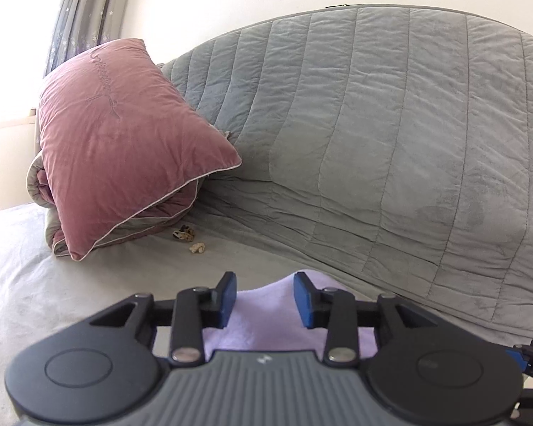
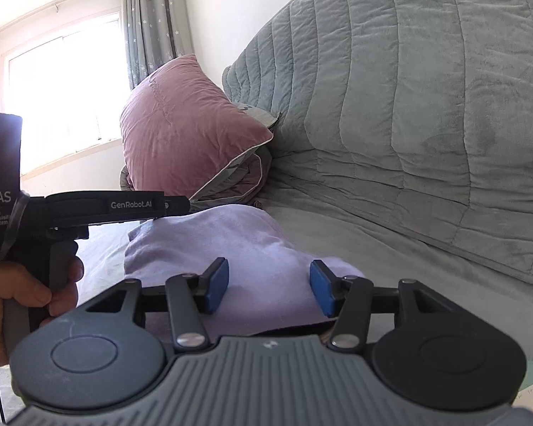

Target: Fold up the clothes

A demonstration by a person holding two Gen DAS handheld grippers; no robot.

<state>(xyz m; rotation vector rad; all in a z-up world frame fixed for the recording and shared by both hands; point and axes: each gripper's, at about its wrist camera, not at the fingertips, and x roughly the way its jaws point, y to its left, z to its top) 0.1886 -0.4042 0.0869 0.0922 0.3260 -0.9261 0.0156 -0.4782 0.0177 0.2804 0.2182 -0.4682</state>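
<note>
A lilac garment [image 2: 227, 248] lies bunched on the pale bed sheet [image 1: 53, 277]. In the left wrist view a part of it [image 1: 266, 319] shows under and between the fingers. My left gripper [image 1: 265, 289] is open just above the garment, with nothing between its blue pads. My right gripper [image 2: 269, 280] is open over the garment's near edge, and holds nothing. The left gripper's body and the hand that holds it [image 2: 35, 284] show at the left of the right wrist view, beside the garment.
A grey quilted blanket [image 1: 391, 142] is heaped high at the back and right. A pink pillow [image 1: 124, 142] leans on a folded quilt at the left. Small tan scraps [image 1: 188, 238] lie on the sheet. A curtain [image 2: 152, 25] and a bright window [image 2: 60, 99] are behind.
</note>
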